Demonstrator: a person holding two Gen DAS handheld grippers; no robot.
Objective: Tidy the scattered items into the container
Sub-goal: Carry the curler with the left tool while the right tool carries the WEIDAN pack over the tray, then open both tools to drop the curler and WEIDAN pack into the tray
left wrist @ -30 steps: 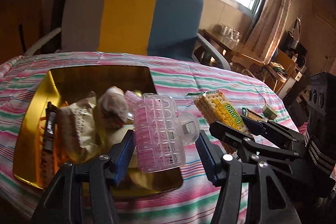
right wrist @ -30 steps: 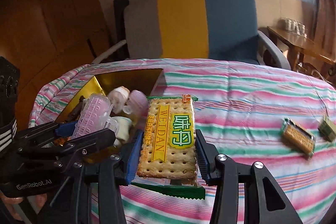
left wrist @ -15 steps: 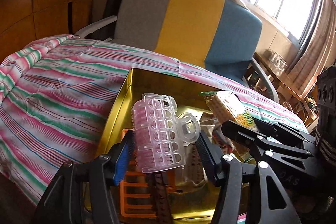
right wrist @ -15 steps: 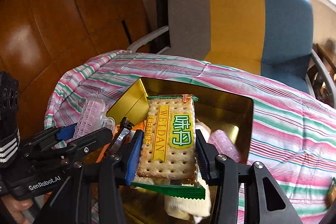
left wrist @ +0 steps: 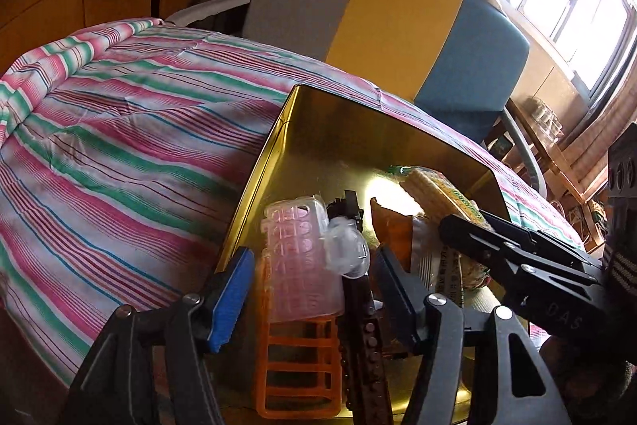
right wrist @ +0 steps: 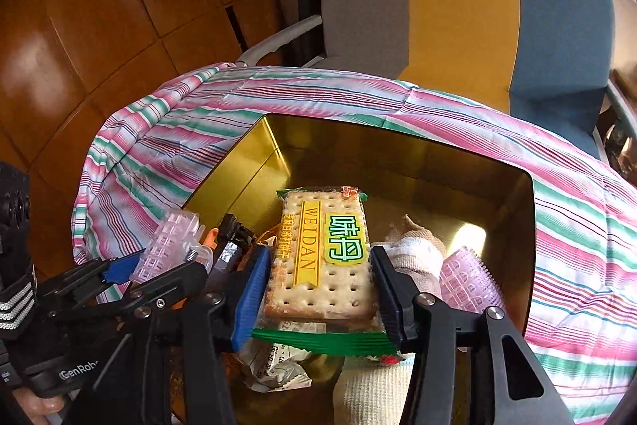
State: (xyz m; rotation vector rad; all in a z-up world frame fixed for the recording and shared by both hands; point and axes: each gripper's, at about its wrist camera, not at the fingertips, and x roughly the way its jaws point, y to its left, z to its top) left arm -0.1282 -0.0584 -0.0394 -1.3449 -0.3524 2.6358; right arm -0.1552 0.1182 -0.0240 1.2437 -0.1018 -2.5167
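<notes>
a striped cloth (left wrist: 119,130) covers the table, and the gold container (right wrist: 398,162) sits on it, already holding a rolled white sock (right wrist: 414,257) and a pink roller (right wrist: 469,281). over the container's near left corner, the left gripper (left wrist: 314,285) has its jaws opening, the clear pink hair clip (left wrist: 298,257) loose between them. beside it the right gripper (right wrist: 322,289) is opening too, the cracker packet (right wrist: 322,257) between its pads, above the container's middle.
</notes>
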